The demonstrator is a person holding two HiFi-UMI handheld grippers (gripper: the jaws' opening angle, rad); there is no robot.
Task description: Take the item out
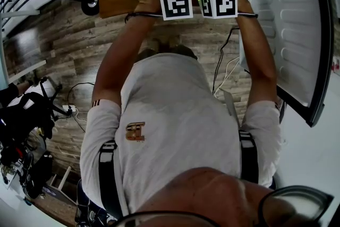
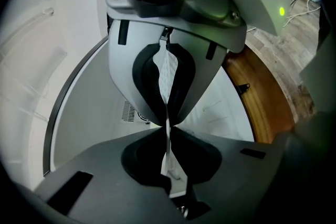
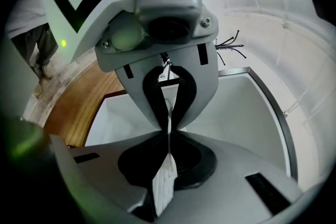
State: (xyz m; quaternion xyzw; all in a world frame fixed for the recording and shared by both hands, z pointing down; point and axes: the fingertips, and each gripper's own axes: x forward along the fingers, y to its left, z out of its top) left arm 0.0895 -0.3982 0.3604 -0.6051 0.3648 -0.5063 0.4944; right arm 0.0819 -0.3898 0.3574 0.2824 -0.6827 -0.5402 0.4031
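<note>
A thin white ribbed sheet is the item, seen edge-on. In the left gripper view my left gripper (image 2: 168, 126) is shut on it; the sheet (image 2: 167, 68) runs straight through the pinched jaws. In the right gripper view my right gripper (image 3: 169, 131) is likewise shut on the sheet (image 3: 164, 186), whose lower end hangs below the jaws. In the head view both arms reach forward side by side; the marker cubes of the left (image 1: 176, 4) and right (image 1: 219, 3) grippers nearly touch. The fingertips are out of that view.
A white appliance compartment (image 3: 247, 113) lies open ahead of the jaws, with a wooden panel (image 2: 262, 107) beside it. Its white door (image 1: 297, 34) stands open at the right. Cables (image 1: 223, 69) trail on the plank floor. Black equipment (image 1: 26, 130) sits at the left.
</note>
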